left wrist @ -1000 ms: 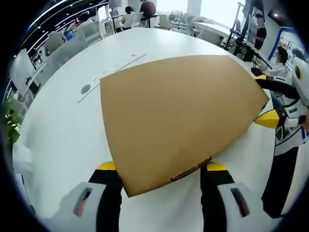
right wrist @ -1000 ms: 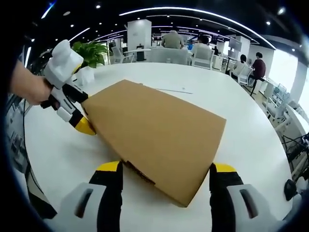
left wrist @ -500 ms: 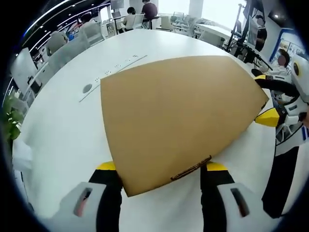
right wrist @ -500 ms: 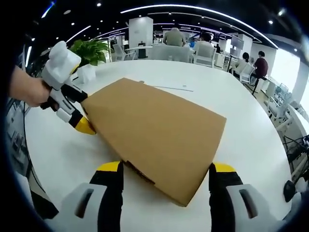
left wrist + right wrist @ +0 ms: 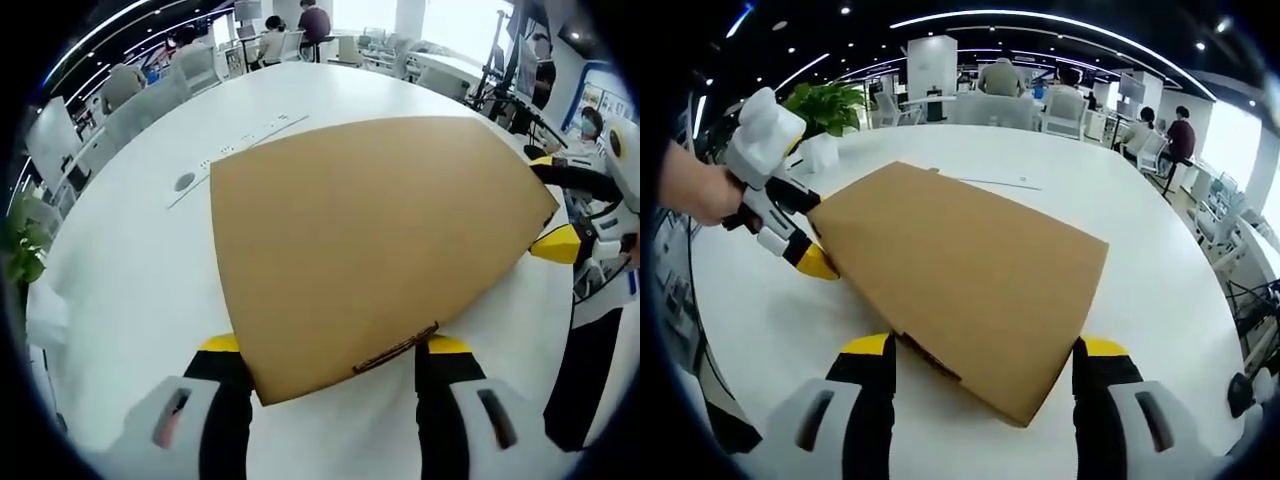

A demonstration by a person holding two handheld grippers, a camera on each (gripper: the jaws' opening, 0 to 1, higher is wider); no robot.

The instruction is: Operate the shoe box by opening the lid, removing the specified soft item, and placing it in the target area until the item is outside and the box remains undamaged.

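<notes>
One brown cardboard shoe box (image 5: 370, 240), lid shut, lies flat on a big white table (image 5: 130, 270); 2 grippers work it, one at each end. In the left gripper view, the left gripper (image 5: 335, 345) has both yellow-tipped jaws spread wide either side of the box's near corner, tips tucked under/against the box edge, not clamped together. Same view, far right: the right gripper (image 5: 570, 215), w/ 2 yellow tips showing at the opposite corner of the box. In the right gripper view, the right gripper (image 5: 985, 350) likewise has jaws set wide apart, straddling the near end of the box (image 5: 960, 275), a dark slit in the box edge between them. The left gripper (image 5: 805, 235) comes in from the left there, held by a hand (image 5: 690, 185), 1 yellow tip touching the far corner of the box. Potted plant (image 5: 825, 105) at the table's (image 5: 1160, 290) far edge. Background: office w/ chairs, several seated people, approx 4 in the right gripper view.
</notes>
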